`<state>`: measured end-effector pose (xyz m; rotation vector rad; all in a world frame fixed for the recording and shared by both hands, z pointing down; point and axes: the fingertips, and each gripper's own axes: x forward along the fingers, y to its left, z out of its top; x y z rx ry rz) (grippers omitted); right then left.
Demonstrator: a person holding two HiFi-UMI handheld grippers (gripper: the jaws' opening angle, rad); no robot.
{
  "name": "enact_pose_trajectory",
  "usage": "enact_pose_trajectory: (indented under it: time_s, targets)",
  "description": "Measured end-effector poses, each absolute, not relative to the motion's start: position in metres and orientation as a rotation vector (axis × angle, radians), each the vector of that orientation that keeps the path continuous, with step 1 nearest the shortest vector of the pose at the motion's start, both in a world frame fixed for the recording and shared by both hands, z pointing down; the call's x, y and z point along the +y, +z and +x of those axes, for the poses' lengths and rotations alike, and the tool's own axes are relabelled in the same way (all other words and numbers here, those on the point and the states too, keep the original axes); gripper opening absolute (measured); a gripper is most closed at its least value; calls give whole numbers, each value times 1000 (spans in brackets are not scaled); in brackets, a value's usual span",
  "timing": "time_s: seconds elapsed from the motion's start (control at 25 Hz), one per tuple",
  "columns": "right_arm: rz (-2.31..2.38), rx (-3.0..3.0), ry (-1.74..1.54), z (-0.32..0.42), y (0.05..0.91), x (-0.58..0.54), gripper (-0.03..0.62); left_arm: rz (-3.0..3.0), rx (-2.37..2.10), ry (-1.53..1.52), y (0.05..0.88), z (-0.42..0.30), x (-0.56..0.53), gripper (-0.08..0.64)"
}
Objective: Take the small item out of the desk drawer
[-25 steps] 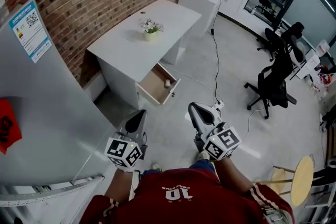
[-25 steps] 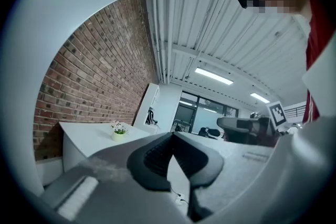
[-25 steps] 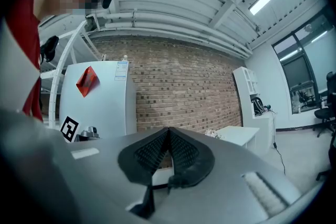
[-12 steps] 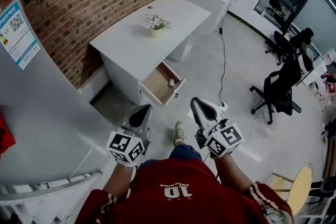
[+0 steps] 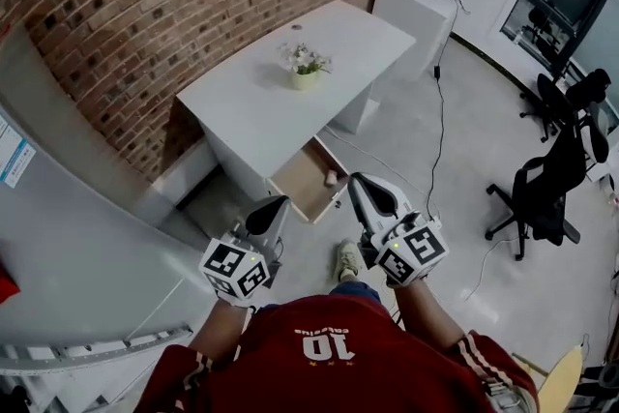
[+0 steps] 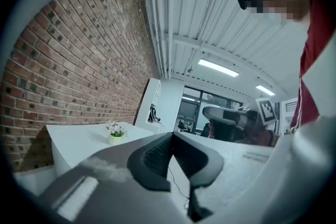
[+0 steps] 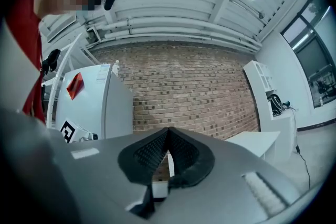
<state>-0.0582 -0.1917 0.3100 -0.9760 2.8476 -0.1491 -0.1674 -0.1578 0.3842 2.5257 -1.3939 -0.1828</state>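
Observation:
A white desk [image 5: 261, 106] stands against the brick wall, with its wooden drawer [image 5: 302, 183] pulled open toward me. A small pale item [image 5: 330, 177] lies in the drawer's right end. My left gripper [image 5: 274, 207] is held in the air short of the drawer, jaws shut with nothing between them; its tips [image 6: 171, 137] point past the desk. My right gripper [image 5: 360, 185] hangs just right of the drawer, also shut and empty [image 7: 168, 131]. Neither gripper touches the desk or the drawer.
A small flower pot [image 5: 305, 73] sits on the desk top. A tall grey cabinet [image 5: 68, 237] stands close at my left. A cable [image 5: 441, 135] runs over the floor, black office chairs [image 5: 546, 193] stand at the right, and a white shelf unit [image 5: 426, 10] stands behind the desk.
I have walked closer to the desk, so the desk and open drawer now sit nearer the gripper tips. Both grippers stay shut and empty in front of me.

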Motion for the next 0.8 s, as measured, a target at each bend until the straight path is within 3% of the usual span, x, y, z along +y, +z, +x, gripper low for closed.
enact_pose_trajectory:
  time_s: [0.4, 0.8]
  targets:
    - [-996, 2875, -150, -20, 317, -272, 0, 2601, -1482, -149, 378, -150, -248, 32]
    - [-1080, 2848, -202, 4, 337, -279, 1, 2809, -1375, 50, 393, -127, -270, 198]
